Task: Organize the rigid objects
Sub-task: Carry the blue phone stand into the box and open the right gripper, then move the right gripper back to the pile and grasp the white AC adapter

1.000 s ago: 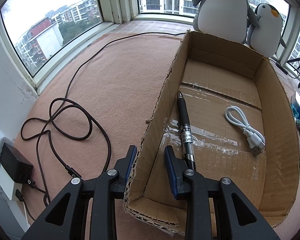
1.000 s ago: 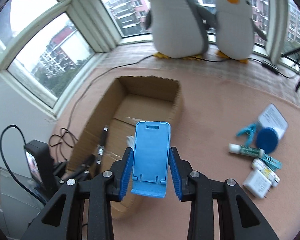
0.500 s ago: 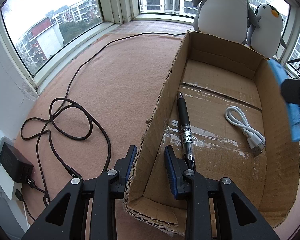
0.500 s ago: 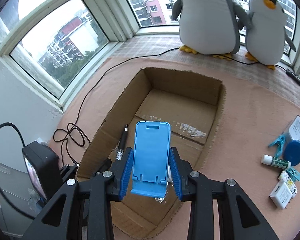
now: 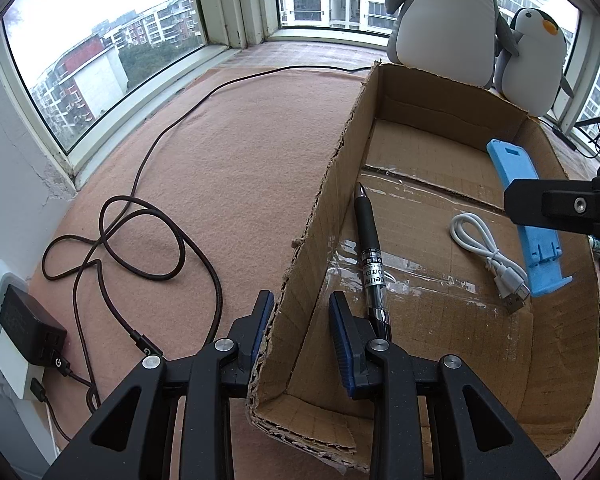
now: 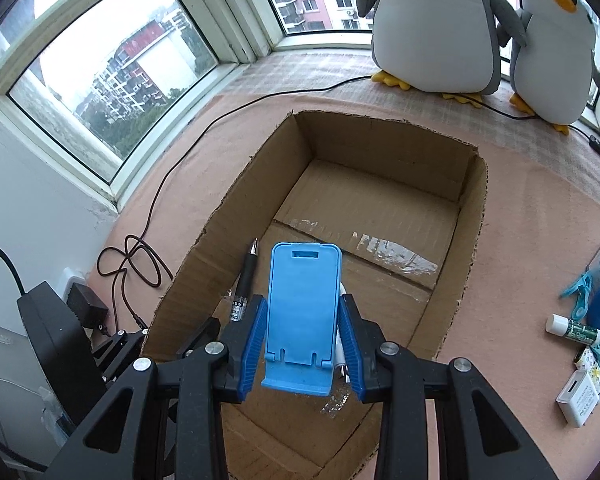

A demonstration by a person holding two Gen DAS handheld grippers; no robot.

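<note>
Two hand-held grippers work over a shallow, open cardboard box (image 6: pixel 380 184) that sits on a pinkish carpeted window ledge.

The left gripper (image 5: pixel 300 312) has its jaws closed as narrow as they go on the box's left wall, near the front corner at about 7 o'clock of the box, holding it steady.

The right gripper (image 6: pixel 302 344) has its jaws closed on the sides of a blue plastic phone stand (image 6: pixel 302 312). The stand hangs above the inside of the box, toward the right wall at about 3 o'clock in the left wrist view, with its lipped foot lowest and not yet touching the floor.

Already lying on the box floor are a black pen (image 5: pixel 370 252) along the left wall and a coiled white cable (image 5: pixel 488 256) right of centre. The stand appears to hang close above the cable.

To finish this step well, the person would likely lower the stand until its foot rests on bare cardboard, best toward 12 o'clock, where the far half of the floor is free. The jaws should part only once it is supported, so it does not topple onto the cable. The left grip should stay put.

Outside the box at 3 o'clock, more small items (image 6: pixel 580 332) wait: a glue stick, clips, a round blue lid and a white adapter.
</note>
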